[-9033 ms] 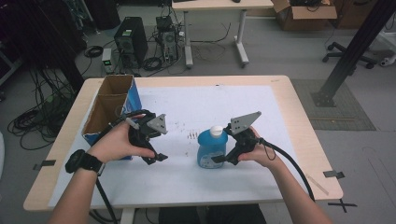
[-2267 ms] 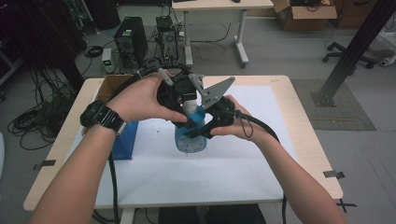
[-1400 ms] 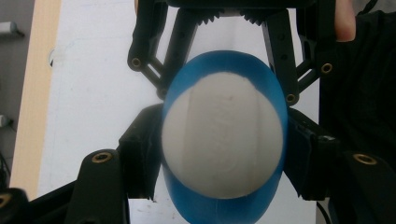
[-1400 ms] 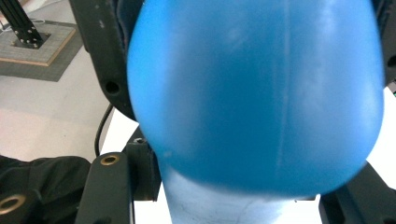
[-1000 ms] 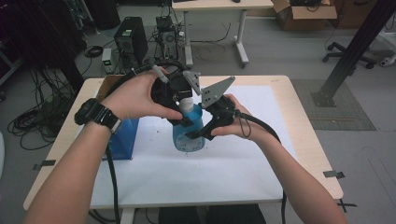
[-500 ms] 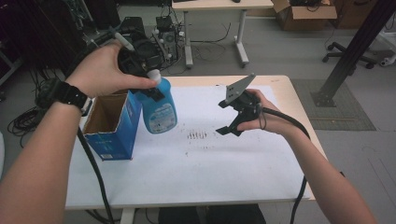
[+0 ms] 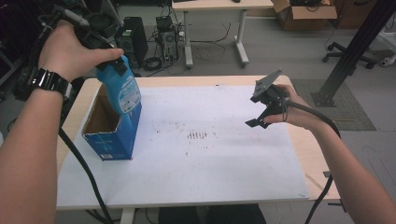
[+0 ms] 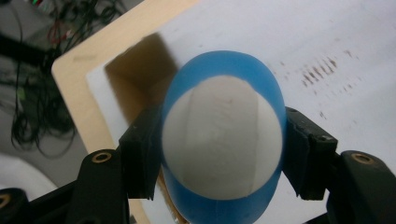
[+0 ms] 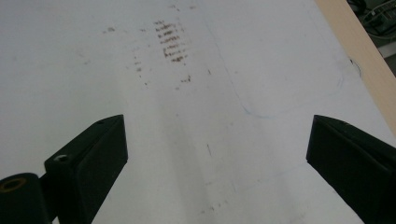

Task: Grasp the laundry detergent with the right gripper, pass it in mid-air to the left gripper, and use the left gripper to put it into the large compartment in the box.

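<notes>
A blue spray bottle (image 7: 122, 87) with a white top hangs over the open blue cardboard box (image 7: 108, 135) at the table's left side, its base level with the box's opening. My left gripper (image 7: 100, 39) is shut on the bottle's neck. In the left gripper view the white top (image 8: 222, 140) sits squeezed between the two black jaws, with the brown inside of the box (image 8: 140, 74) below it. My right gripper (image 7: 256, 122) hovers open above the white mat at the right, holding nothing; its jaws stand wide apart over the mat (image 9: 205, 140).
The white mat (image 7: 205, 163) covers most of the wooden table (image 7: 299, 149) and carries a patch of dark marks (image 7: 198, 135) near its middle. Behind the table lie floor cables, a computer tower (image 7: 132, 37) and another desk.
My left gripper has lifted the bottle off the mat's middle and carried it left, over the box. My right gripper let go of the bottle and drew back to the right, open.
</notes>
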Demonstrator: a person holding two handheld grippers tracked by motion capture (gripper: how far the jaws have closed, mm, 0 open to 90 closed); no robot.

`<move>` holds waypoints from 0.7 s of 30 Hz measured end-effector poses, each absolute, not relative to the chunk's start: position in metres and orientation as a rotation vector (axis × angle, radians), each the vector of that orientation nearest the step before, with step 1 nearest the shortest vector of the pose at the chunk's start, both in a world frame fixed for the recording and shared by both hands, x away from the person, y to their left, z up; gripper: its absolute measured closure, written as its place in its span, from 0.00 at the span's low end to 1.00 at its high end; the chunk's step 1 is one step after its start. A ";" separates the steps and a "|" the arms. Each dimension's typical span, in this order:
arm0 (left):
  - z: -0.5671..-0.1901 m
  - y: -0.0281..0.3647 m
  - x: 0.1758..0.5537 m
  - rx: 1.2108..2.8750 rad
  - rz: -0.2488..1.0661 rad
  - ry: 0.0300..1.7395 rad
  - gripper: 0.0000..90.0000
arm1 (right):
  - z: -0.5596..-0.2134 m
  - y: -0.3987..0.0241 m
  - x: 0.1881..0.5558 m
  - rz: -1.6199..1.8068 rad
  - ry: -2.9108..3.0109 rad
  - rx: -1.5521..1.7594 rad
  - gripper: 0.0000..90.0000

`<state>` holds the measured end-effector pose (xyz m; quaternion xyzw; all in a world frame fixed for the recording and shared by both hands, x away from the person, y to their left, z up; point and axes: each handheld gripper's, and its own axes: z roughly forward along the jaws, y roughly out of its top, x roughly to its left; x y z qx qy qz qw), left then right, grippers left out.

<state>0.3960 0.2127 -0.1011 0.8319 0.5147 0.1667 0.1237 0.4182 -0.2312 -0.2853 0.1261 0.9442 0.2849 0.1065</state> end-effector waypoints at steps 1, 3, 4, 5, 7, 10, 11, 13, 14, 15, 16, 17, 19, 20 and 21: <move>-0.101 0.217 0.397 2.406 0.486 1.537 0.43 | -0.286 -0.235 0.419 0.826 2.780 0.377 0.06; -0.102 0.225 0.398 2.365 0.492 1.607 0.42 | -0.286 -0.245 0.421 0.806 2.783 0.402 0.06; -0.103 0.229 0.399 2.351 0.496 1.632 0.42 | -0.286 -0.245 0.421 0.806 2.783 0.402 0.06; -0.104 0.233 0.400 2.336 0.498 1.659 0.42 | -0.287 -0.248 0.421 0.803 2.781 0.407 0.06; -0.106 0.240 0.401 2.309 0.500 1.704 0.42 | -0.287 -0.254 0.422 0.795 2.781 0.417 0.06; -0.110 0.250 0.402 2.274 0.499 1.765 0.42 | -0.287 -0.262 0.422 0.792 2.776 0.433 0.06; -0.112 0.253 0.402 2.262 0.497 1.785 0.42 | -0.287 -0.264 0.422 0.788 2.775 0.438 0.06; -0.116 0.258 0.402 2.240 0.490 1.824 0.42 | -0.288 -0.268 0.421 0.784 2.777 0.448 0.06; -0.119 0.259 0.403 2.234 0.489 1.835 0.42 | -0.288 -0.269 0.421 0.780 2.777 0.451 0.06; -0.121 0.261 0.403 2.222 0.483 1.854 0.42 | -0.289 -0.271 0.421 0.778 2.778 0.455 0.06; -0.124 0.262 0.403 2.216 0.475 1.867 0.42 | -0.289 -0.272 0.421 0.775 2.780 0.454 0.06; -0.128 0.263 0.403 2.207 0.470 1.877 0.42 | -0.290 -0.274 0.421 0.772 2.780 0.458 0.06; -0.133 0.265 0.404 2.194 0.461 1.899 0.42 | -0.290 -0.276 0.420 0.770 2.780 0.462 0.06; -0.138 0.266 0.404 2.183 0.458 1.913 0.42 | -0.290 -0.277 0.420 0.770 2.780 0.460 0.06; -0.141 0.267 0.404 2.182 0.452 1.922 0.42 | -0.290 -0.278 0.420 0.769 2.779 0.460 0.06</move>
